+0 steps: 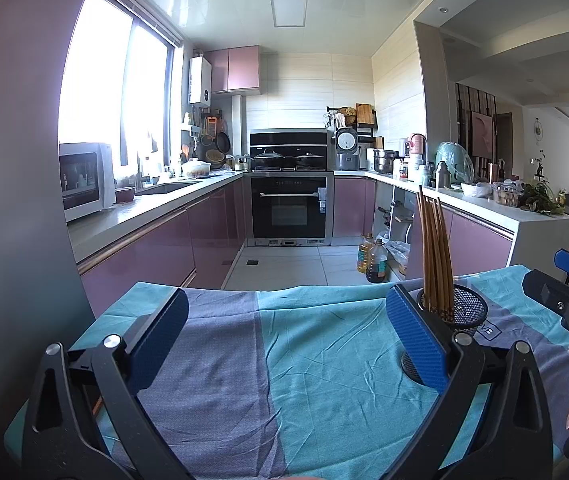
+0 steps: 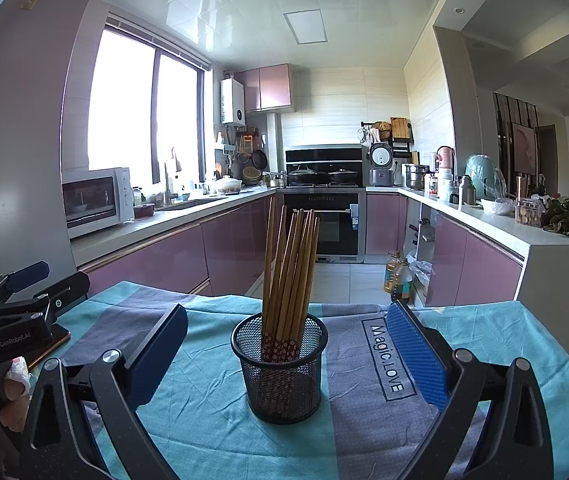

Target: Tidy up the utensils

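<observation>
Your chopsticks (image 2: 290,276) stand bunched and upright in the mesh cup (image 2: 280,376), which sits on the striped cloth (image 2: 212,400) near the table's middle. Your right gripper (image 2: 292,354) straddles the cup, jaws spread wide, pads clear of it. Your left gripper (image 1: 284,338) is likewise wide and empty, the cup just right of it.

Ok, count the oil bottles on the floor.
2. Both stand side by side on the tiles below the right counter: the lighter oil bottle left, the darker oil bottle right and partly overlapping it. More may be hidden behind.
</observation>
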A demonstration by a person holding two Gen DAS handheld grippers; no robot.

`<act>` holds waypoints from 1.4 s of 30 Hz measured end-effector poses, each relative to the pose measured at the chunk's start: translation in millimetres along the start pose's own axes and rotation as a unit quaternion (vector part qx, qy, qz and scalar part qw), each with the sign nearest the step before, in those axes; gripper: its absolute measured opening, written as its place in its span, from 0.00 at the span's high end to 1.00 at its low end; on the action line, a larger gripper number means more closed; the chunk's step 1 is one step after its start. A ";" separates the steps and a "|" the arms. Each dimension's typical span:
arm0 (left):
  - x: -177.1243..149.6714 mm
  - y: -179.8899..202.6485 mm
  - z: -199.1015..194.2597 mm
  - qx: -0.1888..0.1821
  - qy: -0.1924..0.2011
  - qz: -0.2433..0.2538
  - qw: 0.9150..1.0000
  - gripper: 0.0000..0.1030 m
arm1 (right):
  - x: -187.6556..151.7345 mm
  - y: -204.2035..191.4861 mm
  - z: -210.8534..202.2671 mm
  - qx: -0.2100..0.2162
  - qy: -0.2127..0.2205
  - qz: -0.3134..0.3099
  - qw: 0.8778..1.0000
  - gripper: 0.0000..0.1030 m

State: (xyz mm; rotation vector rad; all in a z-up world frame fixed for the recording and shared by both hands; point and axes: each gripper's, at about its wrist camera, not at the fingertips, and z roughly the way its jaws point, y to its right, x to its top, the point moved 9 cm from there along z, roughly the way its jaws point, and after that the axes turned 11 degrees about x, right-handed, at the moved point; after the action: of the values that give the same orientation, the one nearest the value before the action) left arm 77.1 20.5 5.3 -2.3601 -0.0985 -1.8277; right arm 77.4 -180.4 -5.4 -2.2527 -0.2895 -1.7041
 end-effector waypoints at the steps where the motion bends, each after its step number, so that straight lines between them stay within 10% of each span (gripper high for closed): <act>1: 0.3 0.0 0.2 0.000 0.000 0.000 1.000 0.05 | 0.0 -0.1 -0.2 0.000 0.000 0.000 1.000 0.06; 42: -1.9 4.3 0.5 0.000 -0.003 -0.002 1.000 0.05 | 0.7 -1.6 0.3 0.000 0.003 -0.001 1.000 0.06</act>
State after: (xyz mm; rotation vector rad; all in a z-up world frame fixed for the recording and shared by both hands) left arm 77.8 16.4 3.1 -2.3678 -0.1042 -1.8235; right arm 77.3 -178.8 -4.5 -2.2470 -0.2899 -1.7120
